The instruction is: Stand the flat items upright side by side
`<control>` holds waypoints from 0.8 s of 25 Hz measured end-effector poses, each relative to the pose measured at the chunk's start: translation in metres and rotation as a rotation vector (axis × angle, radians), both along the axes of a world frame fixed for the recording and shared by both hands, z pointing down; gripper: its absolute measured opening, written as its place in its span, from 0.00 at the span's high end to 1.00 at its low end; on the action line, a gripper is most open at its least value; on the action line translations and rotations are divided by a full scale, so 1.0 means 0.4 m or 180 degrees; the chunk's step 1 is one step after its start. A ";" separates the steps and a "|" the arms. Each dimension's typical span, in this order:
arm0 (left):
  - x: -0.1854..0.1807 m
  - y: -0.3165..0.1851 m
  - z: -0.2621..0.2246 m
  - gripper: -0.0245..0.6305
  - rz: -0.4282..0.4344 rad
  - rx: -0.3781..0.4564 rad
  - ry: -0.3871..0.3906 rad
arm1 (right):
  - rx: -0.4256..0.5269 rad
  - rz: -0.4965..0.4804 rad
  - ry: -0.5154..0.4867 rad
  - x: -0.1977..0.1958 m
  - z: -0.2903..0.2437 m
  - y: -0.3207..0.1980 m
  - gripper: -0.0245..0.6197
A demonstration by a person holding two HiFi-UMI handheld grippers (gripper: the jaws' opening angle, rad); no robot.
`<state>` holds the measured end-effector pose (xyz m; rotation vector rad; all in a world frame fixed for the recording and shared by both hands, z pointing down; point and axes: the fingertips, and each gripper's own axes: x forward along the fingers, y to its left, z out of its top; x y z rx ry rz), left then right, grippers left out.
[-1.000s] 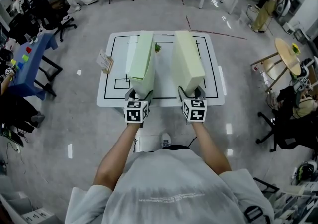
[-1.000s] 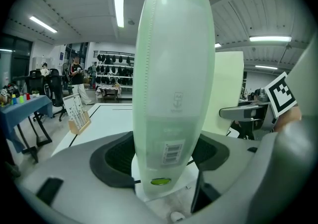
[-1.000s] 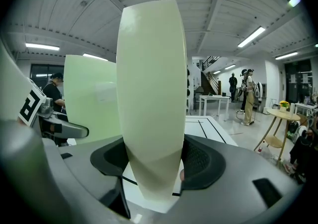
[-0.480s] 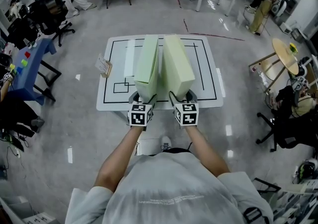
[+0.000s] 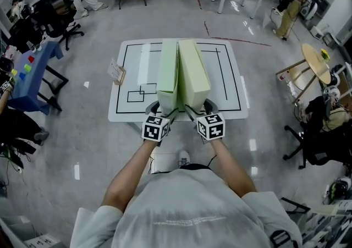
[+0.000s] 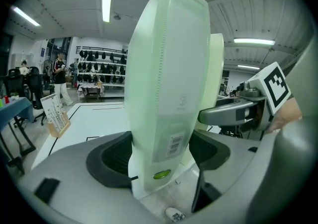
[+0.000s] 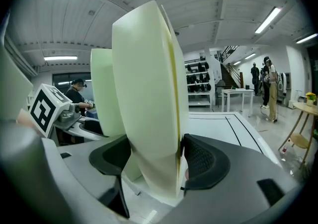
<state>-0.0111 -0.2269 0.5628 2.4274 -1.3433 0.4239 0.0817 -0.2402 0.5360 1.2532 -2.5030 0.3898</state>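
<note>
Now pale green flat plastic case (image 5: 168,71) pinched upright in left gripper (image 5: 163,114), touching cream flat case (image 5: 193,71) gripped by right gripper (image 5: 198,112), jaws just eased wider; release judged due next.

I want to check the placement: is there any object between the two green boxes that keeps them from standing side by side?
Nothing visible does. The left box and the right box are upright over the white table, side by side, with no gap showing between them.

The left flat item (image 6: 169,69) looked like smooth, faintly translucent plastic with a paper barcode label (image 6: 174,144). The right flat item (image 7: 149,109) was matt. The fingers (image 7: 203,163) were black and mesh-textured, the bench (image 5: 126,82) smooth white.
</note>
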 end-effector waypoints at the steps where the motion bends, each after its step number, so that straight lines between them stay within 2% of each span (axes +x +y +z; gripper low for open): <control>1: 0.003 0.006 0.001 0.42 0.0058 0.0010 0.0009 | -0.0013 -0.0038 -0.0027 -0.002 0.000 0.004 0.43; 6: 0.029 0.032 0.005 0.42 0.0353 0.0067 -0.0090 | -0.0030 -0.0286 -0.0013 -0.030 0.005 0.038 0.43; 9: 0.037 0.034 0.006 0.43 0.0388 0.0031 -0.0098 | -0.0073 -0.0422 0.0025 -0.059 0.007 0.051 0.44; 15: 0.024 0.046 -0.007 0.43 0.0454 0.0049 -0.0094 | -0.0092 -0.0384 0.0161 -0.051 0.002 0.057 0.43; 20: -0.014 0.079 -0.022 0.43 0.0458 0.0052 -0.0009 | -0.0024 -0.0112 0.0232 -0.021 -0.023 0.073 0.43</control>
